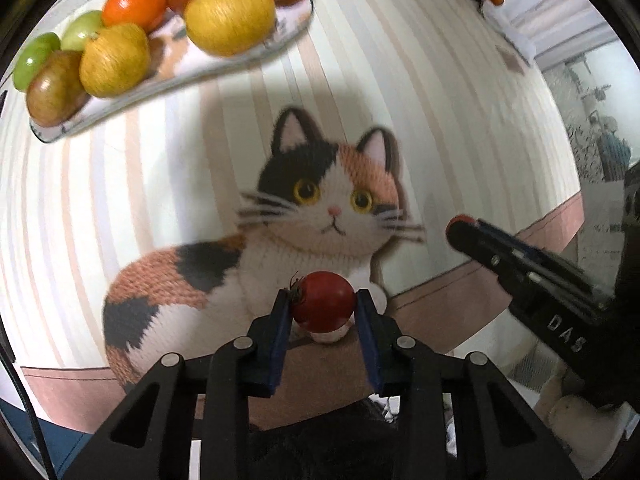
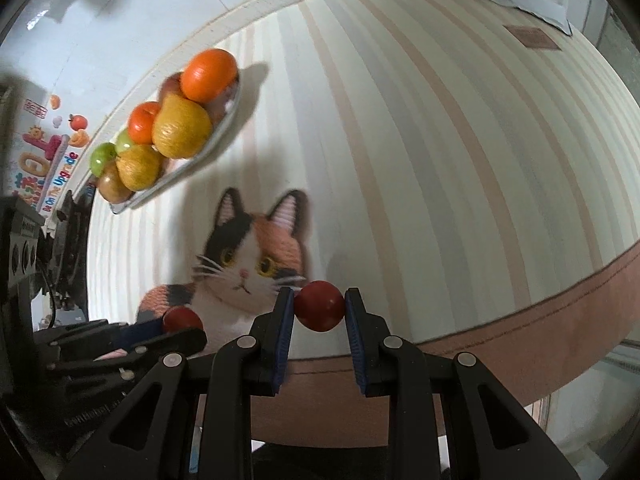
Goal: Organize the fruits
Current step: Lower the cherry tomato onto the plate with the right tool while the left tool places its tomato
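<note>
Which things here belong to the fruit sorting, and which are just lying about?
Job:
- small red cherry tomato with stem, in left claw
- small round red tomato, in right claw
- oval glass plate piled with fruit

Lying about:
- striped tablecloth with calico cat picture
- colourful printed box

Homely tabletop: cat-print striped tablecloth (image 1: pixel 400 80), fruit plate (image 1: pixel 276 40), colourful children's poster (image 2: pixel 44 152).
</note>
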`<act>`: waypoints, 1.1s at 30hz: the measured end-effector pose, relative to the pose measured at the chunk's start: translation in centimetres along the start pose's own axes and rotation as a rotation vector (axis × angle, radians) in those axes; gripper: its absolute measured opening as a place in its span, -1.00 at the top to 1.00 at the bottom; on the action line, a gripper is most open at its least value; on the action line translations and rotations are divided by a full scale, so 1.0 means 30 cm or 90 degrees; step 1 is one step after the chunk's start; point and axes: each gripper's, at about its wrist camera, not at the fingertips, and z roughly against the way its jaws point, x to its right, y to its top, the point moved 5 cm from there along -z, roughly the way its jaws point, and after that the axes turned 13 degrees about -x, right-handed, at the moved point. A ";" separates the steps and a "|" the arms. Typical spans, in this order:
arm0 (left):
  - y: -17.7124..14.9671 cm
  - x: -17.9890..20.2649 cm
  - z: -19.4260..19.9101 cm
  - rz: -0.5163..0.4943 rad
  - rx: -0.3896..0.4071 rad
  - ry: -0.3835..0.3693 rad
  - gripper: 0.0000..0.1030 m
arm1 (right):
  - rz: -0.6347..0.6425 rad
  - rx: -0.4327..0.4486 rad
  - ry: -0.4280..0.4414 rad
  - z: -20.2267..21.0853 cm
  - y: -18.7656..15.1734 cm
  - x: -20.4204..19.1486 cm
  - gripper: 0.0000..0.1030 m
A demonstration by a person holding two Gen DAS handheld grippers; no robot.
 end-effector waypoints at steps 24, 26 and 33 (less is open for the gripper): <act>0.456 -0.387 0.433 0.092 0.102 -0.005 0.44 | 0.007 0.020 0.237 -0.157 0.377 -0.496 0.45; 0.491 -0.415 0.414 0.086 0.079 0.005 0.44 | 0.000 0.015 0.235 -0.182 0.395 -0.502 0.45; 0.566 -0.411 0.311 0.086 0.021 0.018 0.39 | -0.017 -0.004 0.225 -0.202 0.406 -0.492 0.13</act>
